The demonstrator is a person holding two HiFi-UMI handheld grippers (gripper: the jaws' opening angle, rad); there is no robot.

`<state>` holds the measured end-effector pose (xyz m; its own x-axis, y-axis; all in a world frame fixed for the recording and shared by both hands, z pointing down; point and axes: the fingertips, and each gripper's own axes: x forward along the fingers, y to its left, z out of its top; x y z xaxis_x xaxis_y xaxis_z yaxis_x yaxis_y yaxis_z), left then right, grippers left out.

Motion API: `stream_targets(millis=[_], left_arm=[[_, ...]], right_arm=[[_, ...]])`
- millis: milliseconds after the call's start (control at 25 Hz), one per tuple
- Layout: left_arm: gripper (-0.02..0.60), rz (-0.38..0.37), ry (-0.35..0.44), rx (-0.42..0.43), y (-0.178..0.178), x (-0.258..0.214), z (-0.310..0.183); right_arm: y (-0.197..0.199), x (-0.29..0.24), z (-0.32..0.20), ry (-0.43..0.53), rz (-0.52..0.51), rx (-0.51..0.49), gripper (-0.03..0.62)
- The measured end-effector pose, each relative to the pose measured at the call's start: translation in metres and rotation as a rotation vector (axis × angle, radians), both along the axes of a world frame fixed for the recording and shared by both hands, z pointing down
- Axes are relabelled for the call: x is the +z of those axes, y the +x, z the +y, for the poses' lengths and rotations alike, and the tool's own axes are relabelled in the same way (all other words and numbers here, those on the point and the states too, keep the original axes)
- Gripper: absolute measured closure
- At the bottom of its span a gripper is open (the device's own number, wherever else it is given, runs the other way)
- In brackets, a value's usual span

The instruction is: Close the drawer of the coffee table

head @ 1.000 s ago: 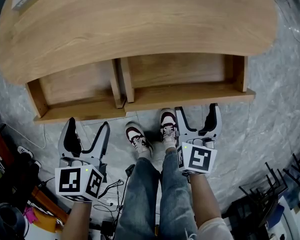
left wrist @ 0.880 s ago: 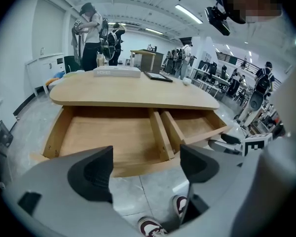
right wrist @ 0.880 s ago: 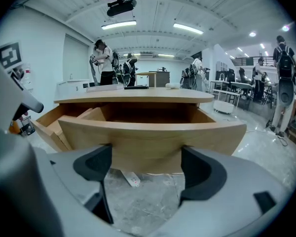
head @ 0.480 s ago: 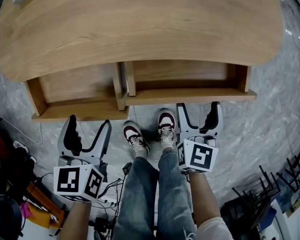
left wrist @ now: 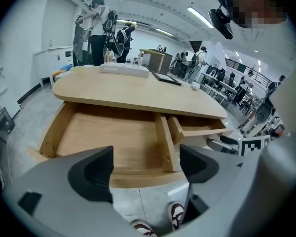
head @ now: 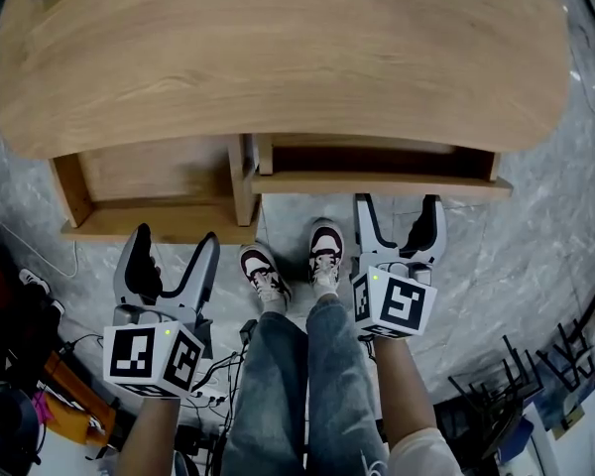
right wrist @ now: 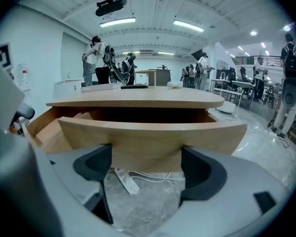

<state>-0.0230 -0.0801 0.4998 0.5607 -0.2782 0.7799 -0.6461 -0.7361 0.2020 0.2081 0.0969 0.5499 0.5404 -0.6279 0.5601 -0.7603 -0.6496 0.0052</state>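
Note:
The wooden coffee table (head: 278, 58) has two drawers side by side. The left drawer (head: 149, 172) stands pulled far out and looks empty. The right drawer (head: 377, 183) sticks out only a little from under the top. My right gripper (head: 397, 204) is open, and its fingertips rest against that drawer's front panel (right wrist: 153, 135), filling the right gripper view. My left gripper (head: 175, 241) is open too, just short of the left drawer's front edge (left wrist: 138, 174), holding nothing.
The person's shoes (head: 293, 261) and legs stand between the grippers on the grey marble floor. A power strip (right wrist: 126, 180) and cables lie under the table. Clutter and cables (head: 40, 385) sit at the left, chair legs (head: 516, 375) at the right. People stand far behind.
The right drawer has slid further in under the table top, with my right gripper following against its front. The left gripper and the left drawer have stayed put.

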Motion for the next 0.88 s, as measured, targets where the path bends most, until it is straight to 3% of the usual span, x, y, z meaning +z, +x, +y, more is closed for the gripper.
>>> stream_targets(millis=[880], left_arm=[[0.169, -0.012, 0.005, -0.109, 0.008, 0.004, -0.025]], right_arm=[[0.047, -0.002, -0.046, 0.014, 0.014, 0.009, 0.146]])
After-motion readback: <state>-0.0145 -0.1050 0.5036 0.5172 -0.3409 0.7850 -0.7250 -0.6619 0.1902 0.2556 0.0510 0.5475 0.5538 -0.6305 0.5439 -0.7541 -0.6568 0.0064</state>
